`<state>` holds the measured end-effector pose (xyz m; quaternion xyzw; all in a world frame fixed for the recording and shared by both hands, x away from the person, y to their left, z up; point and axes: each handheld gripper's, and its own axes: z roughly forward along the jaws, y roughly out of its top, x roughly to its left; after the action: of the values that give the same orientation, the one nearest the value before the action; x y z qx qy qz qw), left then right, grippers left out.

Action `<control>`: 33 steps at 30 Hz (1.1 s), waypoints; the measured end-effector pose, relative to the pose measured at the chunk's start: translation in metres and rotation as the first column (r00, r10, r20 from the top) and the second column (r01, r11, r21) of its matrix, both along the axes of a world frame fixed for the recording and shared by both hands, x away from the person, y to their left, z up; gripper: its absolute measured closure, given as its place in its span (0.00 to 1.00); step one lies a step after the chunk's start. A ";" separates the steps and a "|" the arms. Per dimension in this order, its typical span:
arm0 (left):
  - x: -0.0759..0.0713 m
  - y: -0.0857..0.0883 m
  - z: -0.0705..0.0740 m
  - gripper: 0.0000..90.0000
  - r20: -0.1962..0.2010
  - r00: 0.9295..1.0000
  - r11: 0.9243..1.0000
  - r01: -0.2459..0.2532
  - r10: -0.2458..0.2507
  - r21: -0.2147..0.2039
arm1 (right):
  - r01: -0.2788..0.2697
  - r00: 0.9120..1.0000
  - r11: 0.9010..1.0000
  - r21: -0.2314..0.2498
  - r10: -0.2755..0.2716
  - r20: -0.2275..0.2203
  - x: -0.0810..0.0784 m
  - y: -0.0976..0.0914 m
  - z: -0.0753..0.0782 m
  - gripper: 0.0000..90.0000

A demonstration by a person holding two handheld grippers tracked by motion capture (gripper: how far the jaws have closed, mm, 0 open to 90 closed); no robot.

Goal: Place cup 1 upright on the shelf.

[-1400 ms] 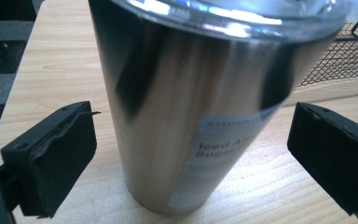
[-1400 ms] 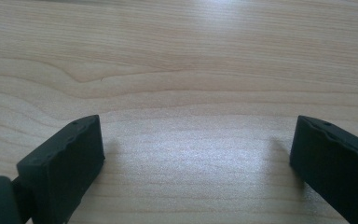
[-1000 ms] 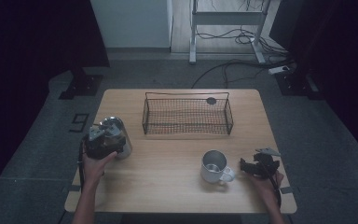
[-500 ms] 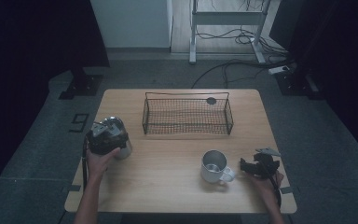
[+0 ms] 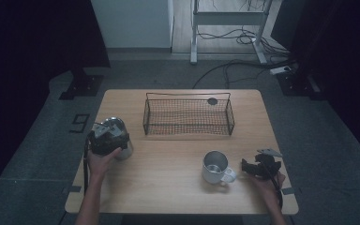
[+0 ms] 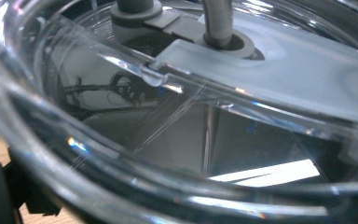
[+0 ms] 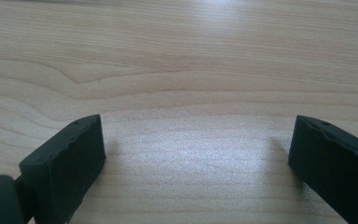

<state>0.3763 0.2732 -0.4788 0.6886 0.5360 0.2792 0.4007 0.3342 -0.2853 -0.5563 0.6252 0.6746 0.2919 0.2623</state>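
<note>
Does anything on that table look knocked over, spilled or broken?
Nothing stands out. The wire basket stands square on the table, the white mug is upright beside the right gripper, and the left gripper is at a clear lidded jar that also stands upright. No spill shows on the wood.

1. From my high view the room is dim, with the left and right edges near black; the table [image 5: 178,154] is the brightest patch.
2. My left gripper view is pressed against a clear lid [image 6: 177,140]: white glare streaks lower right, warped reflections, soft focus at the bottom.
3. My right gripper view is bright and washed out at the top centre; the jaws cast soft shadows.
</note>
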 end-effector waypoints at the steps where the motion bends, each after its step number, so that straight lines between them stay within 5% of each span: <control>1: 0.000 0.000 0.000 0.04 0.001 1.000 1.000 0.000 0.000 -0.003 | 0.000 1.000 1.000 0.000 0.000 0.000 0.000 0.000 0.000 0.04; 7: -0.001 0.003 0.003 0.04 0.003 1.000 0.999 -0.006 0.006 -0.039 | 0.000 1.000 1.000 0.000 0.000 0.000 0.000 0.000 0.000 0.04; 33: -0.011 -0.004 0.054 0.04 0.065 0.998 0.999 0.021 -0.019 -0.034 | 0.001 1.000 1.000 0.002 -0.001 0.000 0.000 0.000 0.000 0.04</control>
<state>0.3651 0.2695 -0.4250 0.6775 0.5208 0.2877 0.4325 0.3342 -0.2855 -0.5563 0.6258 0.6739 0.2925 0.2621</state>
